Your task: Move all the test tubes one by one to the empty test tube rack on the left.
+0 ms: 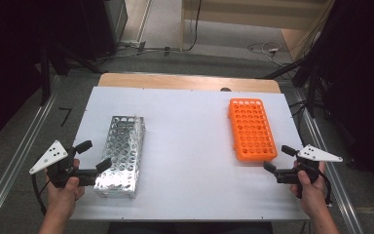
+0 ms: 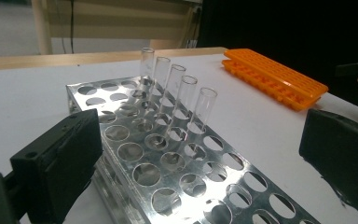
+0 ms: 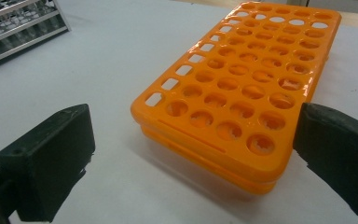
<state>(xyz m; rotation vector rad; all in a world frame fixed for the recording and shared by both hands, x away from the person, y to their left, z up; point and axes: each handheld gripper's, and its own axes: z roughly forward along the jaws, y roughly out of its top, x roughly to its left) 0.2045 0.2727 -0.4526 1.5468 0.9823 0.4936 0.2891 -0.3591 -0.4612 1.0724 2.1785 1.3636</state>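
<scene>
A shiny metal tube rack (image 1: pixel 121 155) lies on the left half of the white table; the left gripper view shows its holes (image 2: pixel 168 154) and several clear glass tubes (image 2: pixel 186 102) standing in one row. My left gripper (image 1: pixel 93 155) is open at the rack's near left side, jaws wide with nothing between them. An empty orange plastic rack (image 1: pixel 251 128) lies on the right half, seen close in the right gripper view (image 3: pixel 242 88). My right gripper (image 1: pixel 278 158) is open just beyond the orange rack's near right corner, holding nothing.
The white table (image 1: pixel 190 146) has a wooden strip (image 1: pixel 190 81) along its far edge. Bare white surface lies between the two racks. Cables (image 1: pixel 265 48) lie on the floor behind the table, and dark stands flank both sides.
</scene>
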